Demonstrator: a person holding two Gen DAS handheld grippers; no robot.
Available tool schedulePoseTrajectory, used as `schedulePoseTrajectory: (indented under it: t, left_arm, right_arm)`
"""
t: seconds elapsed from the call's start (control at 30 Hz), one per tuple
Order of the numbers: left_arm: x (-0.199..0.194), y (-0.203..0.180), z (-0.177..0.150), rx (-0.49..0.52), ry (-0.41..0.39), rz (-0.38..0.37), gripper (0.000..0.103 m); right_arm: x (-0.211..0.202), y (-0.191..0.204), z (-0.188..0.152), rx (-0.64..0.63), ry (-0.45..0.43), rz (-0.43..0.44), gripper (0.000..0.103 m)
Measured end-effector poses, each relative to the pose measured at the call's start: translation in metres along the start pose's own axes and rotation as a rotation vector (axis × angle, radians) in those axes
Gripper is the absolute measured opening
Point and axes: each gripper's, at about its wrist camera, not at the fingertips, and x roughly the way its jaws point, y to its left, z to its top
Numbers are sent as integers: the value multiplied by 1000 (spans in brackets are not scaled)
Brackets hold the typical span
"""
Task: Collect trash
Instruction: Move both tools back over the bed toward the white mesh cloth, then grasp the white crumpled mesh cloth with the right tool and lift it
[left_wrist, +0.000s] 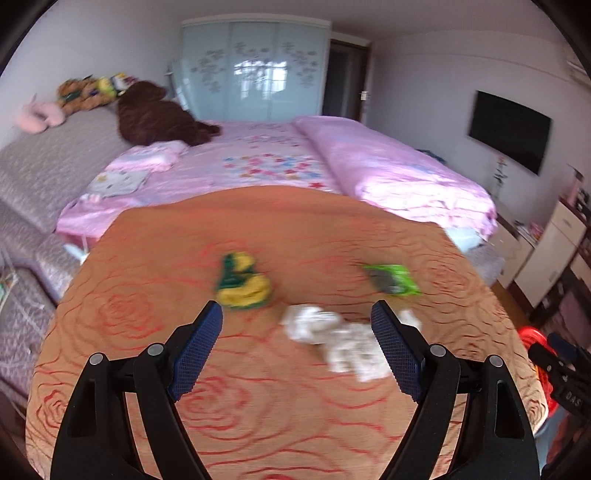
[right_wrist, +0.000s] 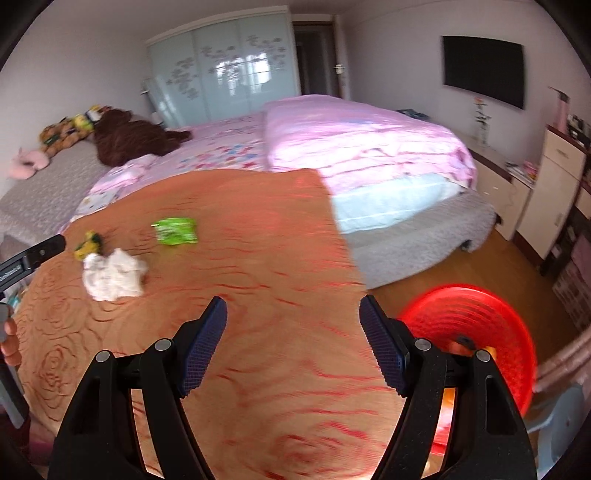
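Tissue (left_wrist: 340, 341), yellow wrapper (left_wrist: 243, 282) and green packet (left_wrist: 393, 278) lie on orange cloth (left_wrist: 258, 387); left gripper (left_wrist: 297, 350) and right gripper (right_wrist: 293, 345) gape wide, empty.

Soft daylight fills both views, reflected as window glare on the pale glass wardrobe doors (left_wrist: 255, 70) and bright sheen on the pink satin quilt (right_wrist: 362, 140). Motion blur smears the crumpled white tissue (left_wrist: 334, 339) and the red plastic basket (right_wrist: 476, 325). Fisheye distortion bends the edges, with dark corners.
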Motion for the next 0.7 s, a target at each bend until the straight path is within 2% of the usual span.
schedulePoseTrajectory:
  t: [0.2,0.4,0.63,0.7]
  left_arm:
    - [1,35,-2,-62,10,42,80]
    - [3,51,-8,-94,17,43,80]
    - [1,69,-12,-133,15,46,80]
    - [2,73,-12,-140,18,47,80]
  right_arm:
    - [18,48,12,-65,15,84,72]
    - [38,100,22,-141,46,180,72]
    - [58,140,26,-189,86,254,72]
    - [64,147,25,-201,95,249,72]
